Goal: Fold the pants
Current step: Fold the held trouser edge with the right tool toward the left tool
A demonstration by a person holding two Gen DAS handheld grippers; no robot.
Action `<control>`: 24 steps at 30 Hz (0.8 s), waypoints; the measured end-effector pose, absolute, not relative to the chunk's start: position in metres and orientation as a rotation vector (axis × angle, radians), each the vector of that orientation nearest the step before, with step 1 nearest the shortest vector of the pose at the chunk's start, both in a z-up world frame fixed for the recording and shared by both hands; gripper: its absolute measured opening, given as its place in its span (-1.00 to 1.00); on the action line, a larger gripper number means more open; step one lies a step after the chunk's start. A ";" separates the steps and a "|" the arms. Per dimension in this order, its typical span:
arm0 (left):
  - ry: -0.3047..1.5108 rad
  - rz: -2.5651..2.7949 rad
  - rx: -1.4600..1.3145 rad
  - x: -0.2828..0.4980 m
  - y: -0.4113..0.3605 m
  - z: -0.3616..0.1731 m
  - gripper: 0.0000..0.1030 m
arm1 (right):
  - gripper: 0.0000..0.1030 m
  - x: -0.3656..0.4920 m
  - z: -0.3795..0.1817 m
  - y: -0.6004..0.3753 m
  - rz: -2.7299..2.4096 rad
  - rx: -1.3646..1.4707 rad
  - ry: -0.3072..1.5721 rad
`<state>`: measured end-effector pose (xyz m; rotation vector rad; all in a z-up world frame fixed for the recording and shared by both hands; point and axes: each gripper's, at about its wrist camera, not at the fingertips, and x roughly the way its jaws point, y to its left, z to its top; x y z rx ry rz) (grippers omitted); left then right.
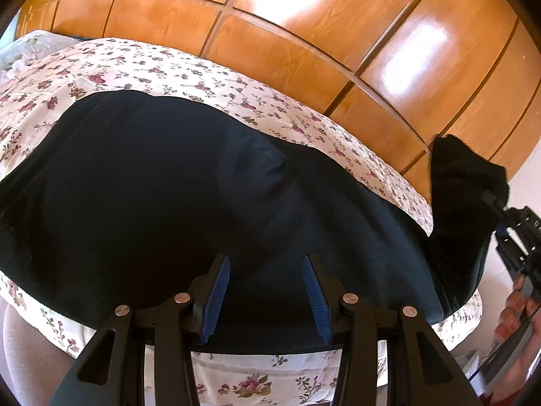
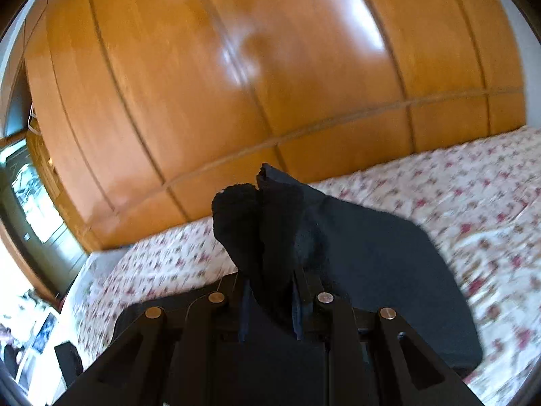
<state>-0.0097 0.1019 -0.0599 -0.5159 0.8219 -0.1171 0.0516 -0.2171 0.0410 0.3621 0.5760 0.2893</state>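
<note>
- The left gripper [image 1: 266,291], nearest the lens, hovers just above the near part of the pants [image 1: 162,203] with its blue pads [image 1: 216,296] spread wide and nothing between them.
- The bed [image 1: 162,67], under a floral sheet, carries the pants; a wooden wardrobe [image 1: 304,34] stands behind the bed.
- The pants, dark, lie mostly flat across the bed, and their near edge reaches the bed's front edge.
- The right gripper [image 2: 270,299] is clamped on one bunched end of the pants, lifted clear of the bed.
- Judged from this, a fold is under way: the raised end has yet to be laid over the rest, and further folds likely remain.
</note>
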 end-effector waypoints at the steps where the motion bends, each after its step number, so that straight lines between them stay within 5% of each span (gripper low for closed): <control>1: 0.821 -0.117 -0.514 -0.010 0.101 -0.059 -0.11 | -0.61 0.054 0.034 -0.214 0.298 0.353 0.591; 12: 0.827 -0.134 -0.529 -0.010 0.097 -0.057 -0.11 | -0.52 0.049 -0.033 -0.139 0.387 0.051 0.750; 21: 0.829 -0.249 -0.558 0.006 0.076 -0.048 -0.10 | 0.25 0.015 -0.047 -0.142 0.529 -0.044 0.738; 24: 0.829 -0.311 -0.608 0.017 0.067 -0.044 0.29 | 0.25 -0.008 -0.041 -0.167 0.522 0.004 0.702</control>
